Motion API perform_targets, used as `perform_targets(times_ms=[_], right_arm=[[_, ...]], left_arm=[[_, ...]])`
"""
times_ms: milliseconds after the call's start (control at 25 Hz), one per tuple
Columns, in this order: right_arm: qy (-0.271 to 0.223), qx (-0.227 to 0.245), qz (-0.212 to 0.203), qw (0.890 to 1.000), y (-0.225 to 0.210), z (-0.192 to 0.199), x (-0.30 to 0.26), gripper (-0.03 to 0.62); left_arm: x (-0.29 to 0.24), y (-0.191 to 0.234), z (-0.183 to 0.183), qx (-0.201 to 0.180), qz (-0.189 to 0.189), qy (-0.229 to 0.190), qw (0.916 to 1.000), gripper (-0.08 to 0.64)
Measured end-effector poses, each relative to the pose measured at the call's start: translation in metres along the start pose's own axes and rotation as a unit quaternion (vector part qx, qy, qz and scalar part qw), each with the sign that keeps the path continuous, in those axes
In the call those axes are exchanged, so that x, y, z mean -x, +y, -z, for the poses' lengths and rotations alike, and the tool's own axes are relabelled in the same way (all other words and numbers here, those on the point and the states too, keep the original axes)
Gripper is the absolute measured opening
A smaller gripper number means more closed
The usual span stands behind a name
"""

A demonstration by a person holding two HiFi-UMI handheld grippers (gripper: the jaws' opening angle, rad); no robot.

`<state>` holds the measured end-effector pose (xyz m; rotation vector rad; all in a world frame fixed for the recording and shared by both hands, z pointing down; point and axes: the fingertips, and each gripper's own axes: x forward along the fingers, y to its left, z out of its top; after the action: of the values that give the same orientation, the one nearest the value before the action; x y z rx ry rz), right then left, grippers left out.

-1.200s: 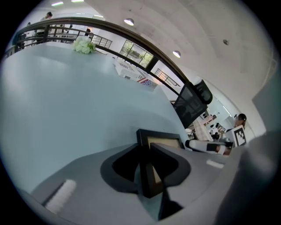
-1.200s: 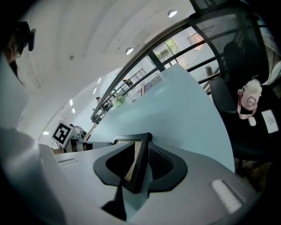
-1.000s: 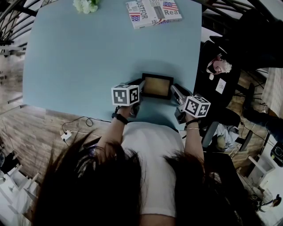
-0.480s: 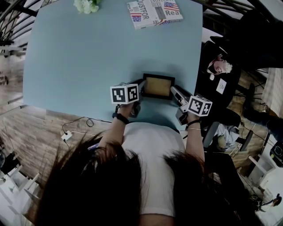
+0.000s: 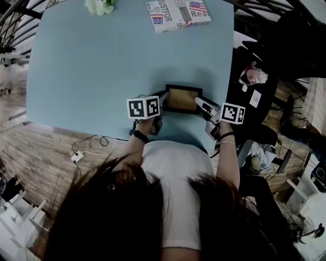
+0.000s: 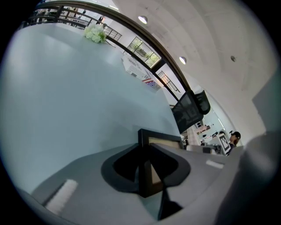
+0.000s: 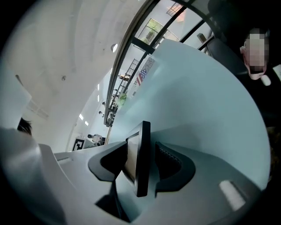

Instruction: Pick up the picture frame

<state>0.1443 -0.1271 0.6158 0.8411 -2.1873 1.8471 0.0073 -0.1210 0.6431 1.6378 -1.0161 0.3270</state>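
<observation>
A small black picture frame (image 5: 182, 99) with a tan inside lies near the front right of the pale blue table (image 5: 102, 66). My left gripper (image 5: 163, 98) is at its left edge. In the left gripper view the jaws are closed around that edge (image 6: 145, 176). My right gripper (image 5: 202, 103) is at the frame's right edge. Its jaws have just been opening. The frame's edge (image 7: 143, 132) stands between them, with a gap to the ribbed pad (image 7: 167, 159), so the right gripper (image 7: 142, 149) is open.
A magazine with a flag print (image 5: 177, 14) and a bunch of white flowers (image 5: 99, 6) lie at the table's far edge. A person (image 5: 252, 76) sits just past the table's right edge. A cable and socket (image 5: 76, 155) lie on the wooden floor to the left.
The right gripper's marker cube has shifted up and to the right as the wrist rolled. The frame and the left gripper have kept their places.
</observation>
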Motion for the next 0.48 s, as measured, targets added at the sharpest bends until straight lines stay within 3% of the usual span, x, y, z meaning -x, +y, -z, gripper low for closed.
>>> perform_targets(times_ms=[480], right_arm=[[0.048, 0.018, -0.017, 0.999, 0.015, 0.003, -0.029, 0.172]], left_arm=[[-0.001, 0.0, 0.0, 0.003, 0.004, 0.0, 1.0, 0.135]])
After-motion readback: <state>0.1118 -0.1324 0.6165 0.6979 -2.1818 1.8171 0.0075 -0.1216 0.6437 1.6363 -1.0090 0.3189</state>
